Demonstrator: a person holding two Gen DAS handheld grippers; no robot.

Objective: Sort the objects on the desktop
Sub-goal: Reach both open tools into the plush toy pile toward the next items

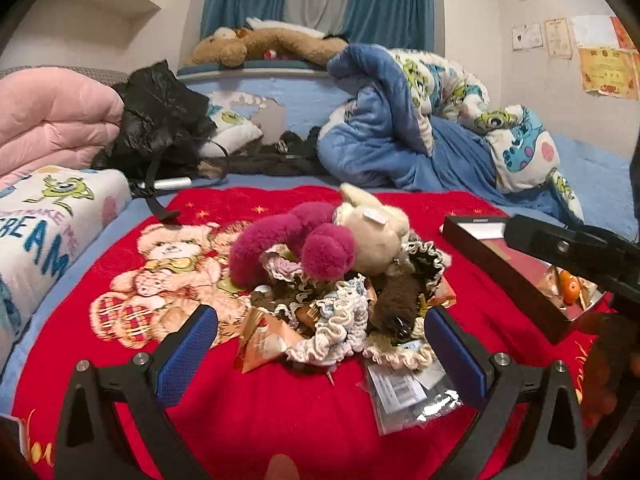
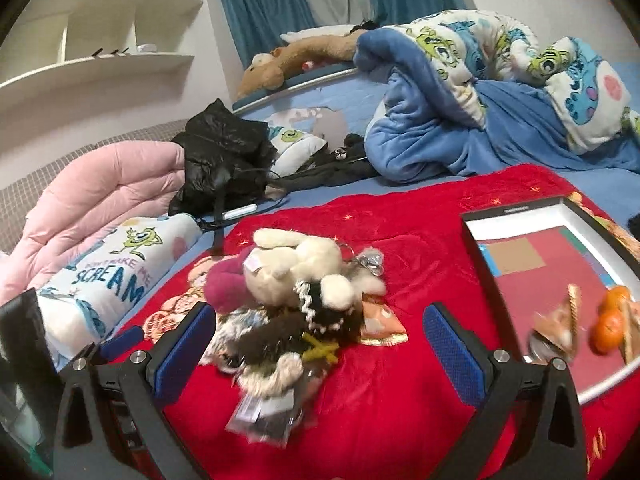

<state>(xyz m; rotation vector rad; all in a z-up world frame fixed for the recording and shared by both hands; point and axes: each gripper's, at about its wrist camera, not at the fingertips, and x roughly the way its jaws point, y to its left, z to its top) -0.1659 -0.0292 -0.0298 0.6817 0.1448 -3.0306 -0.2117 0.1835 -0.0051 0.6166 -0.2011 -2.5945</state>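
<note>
Heap of plush toys and scrunchies (image 1: 332, 280) lies just ahead of the left gripper (image 1: 320, 344), between its spread, empty fingers; right gripper (image 2: 320, 344) likewise released, box (image 2: 560, 280) to its right

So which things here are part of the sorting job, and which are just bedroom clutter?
Job:
- cream plush toy
- magenta plush
- lace scrunchies
- snack packet
- tray holding tangerines
- both hand-held grippers, open: left, right

Lying about:
- black jacket
- pink quilt
- blue monster blanket
- brown plush dog
</note>
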